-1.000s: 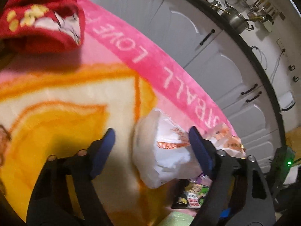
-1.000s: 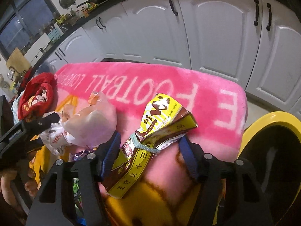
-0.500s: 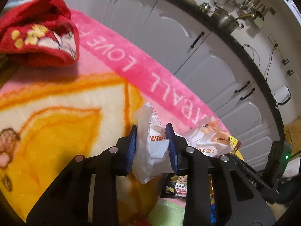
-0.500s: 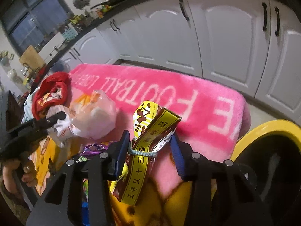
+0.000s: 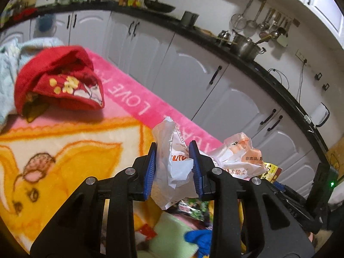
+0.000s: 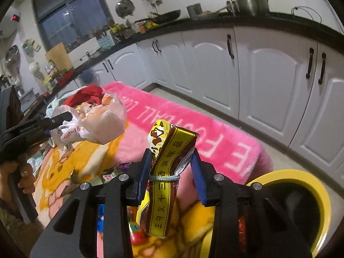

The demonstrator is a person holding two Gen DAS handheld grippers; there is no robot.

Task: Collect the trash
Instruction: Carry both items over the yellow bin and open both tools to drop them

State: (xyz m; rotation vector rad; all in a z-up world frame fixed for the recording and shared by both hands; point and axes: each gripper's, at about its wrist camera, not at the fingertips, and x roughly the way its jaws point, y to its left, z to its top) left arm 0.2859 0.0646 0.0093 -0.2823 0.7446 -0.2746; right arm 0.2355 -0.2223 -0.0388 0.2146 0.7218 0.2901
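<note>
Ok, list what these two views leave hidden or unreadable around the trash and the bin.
- Yellow bin, right wrist view: lower right side cut off by the picture edge, dark inside, contents unreadable.
- Yellow packet, right wrist view: the right gripper, jaws closing on it, covers its sides.
- Small wrappers, left wrist view: blurred, mostly behind the left gripper and its white plastic bag.
- Red cloth: what is inside its fold is in shadow.
</note>
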